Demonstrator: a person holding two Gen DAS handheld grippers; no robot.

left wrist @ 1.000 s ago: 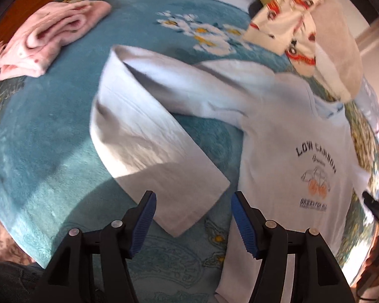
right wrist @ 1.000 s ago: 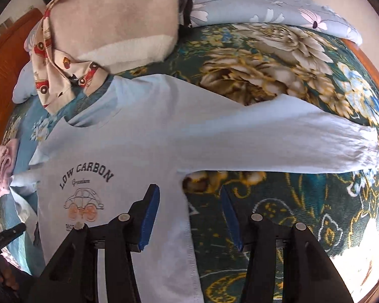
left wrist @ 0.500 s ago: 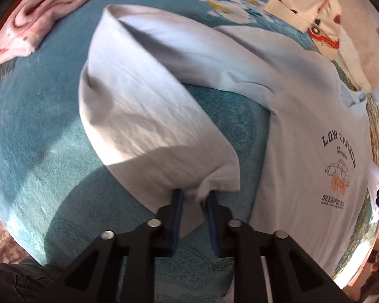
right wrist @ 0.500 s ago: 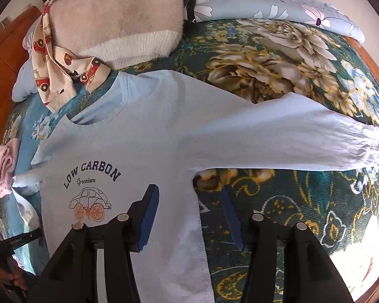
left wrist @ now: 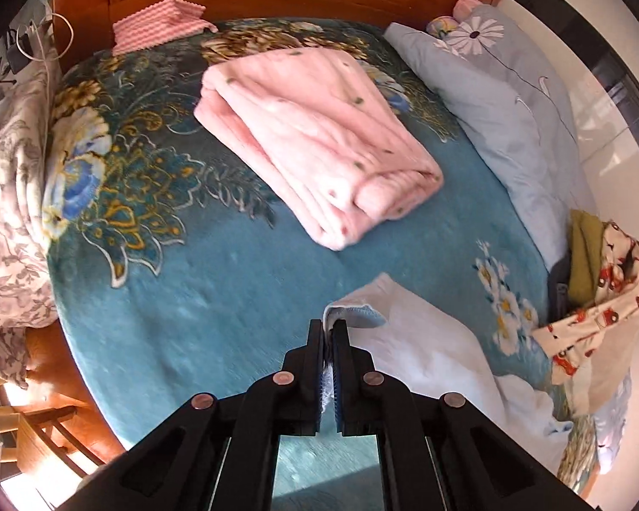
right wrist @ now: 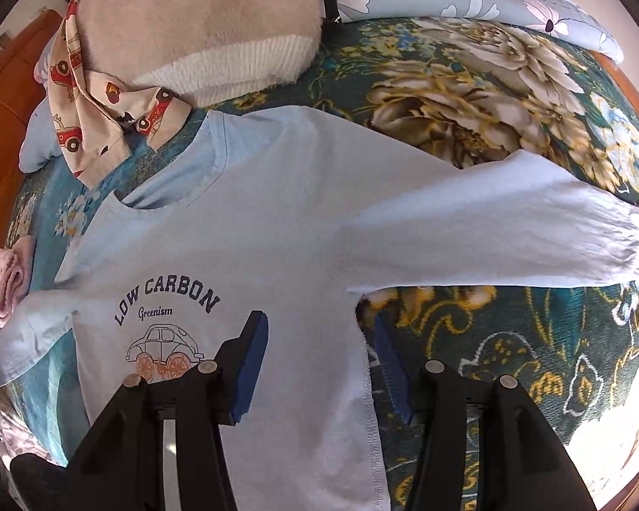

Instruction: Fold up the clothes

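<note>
Pale blue cotton is pinched in my left tool: its jaws are clamped on the cuff of the shirt, and that sleeve trails back toward the body. My right tool hangs released over the shirt's side seam near the armpit, one blade above the fabric, the other above the blanket, gripping nothing. The shirt lies face up on the bed, its other sleeve stretched out flat.

My worry is the thin bite on the cuff; a quick pull across could slip it free, or drag the whole body askew, since nothing pins it down. The sleeve could also land twisted rather than flat.

From the left camera I can't see the shirt's body, so I can't judge where the sleeve should drop. The hem is cut off below the right tool. The folded pink blanket lies well apart.
</note>
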